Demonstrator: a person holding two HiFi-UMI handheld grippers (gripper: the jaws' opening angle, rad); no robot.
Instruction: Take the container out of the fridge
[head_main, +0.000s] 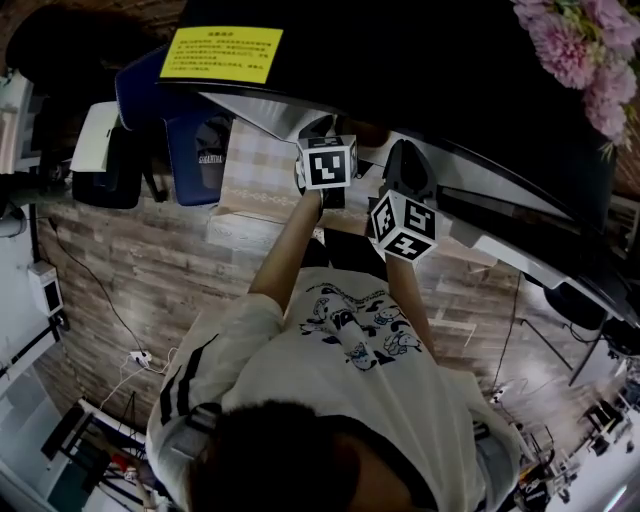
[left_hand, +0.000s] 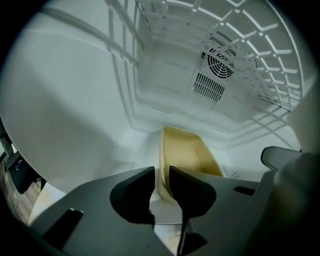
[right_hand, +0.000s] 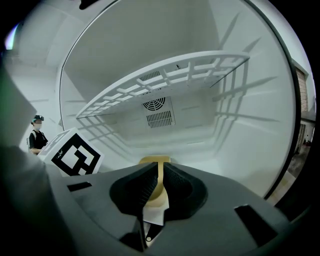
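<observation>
A cream plastic container (left_hand: 189, 150) rests on the floor of the white fridge. My left gripper (left_hand: 161, 174) is shut on its near left wall, the thin rim pinched between the dark pads. My right gripper (right_hand: 159, 172) is shut on another part of the container (right_hand: 155, 161) rim, which shows as a narrow cream strip between the pads. In the head view, both arms reach under the fridge's black top; only the left marker cube (head_main: 328, 163) and right marker cube (head_main: 403, 225) show, and the container is hidden.
A white wire shelf (right_hand: 165, 80) spans the fridge above the container, with a fan vent (right_hand: 158, 113) on the back wall. The left gripper's cube (right_hand: 75, 156) sits close on my right gripper's left. A yellow label (head_main: 222, 52) and pink flowers (head_main: 590, 60) lie on the fridge top.
</observation>
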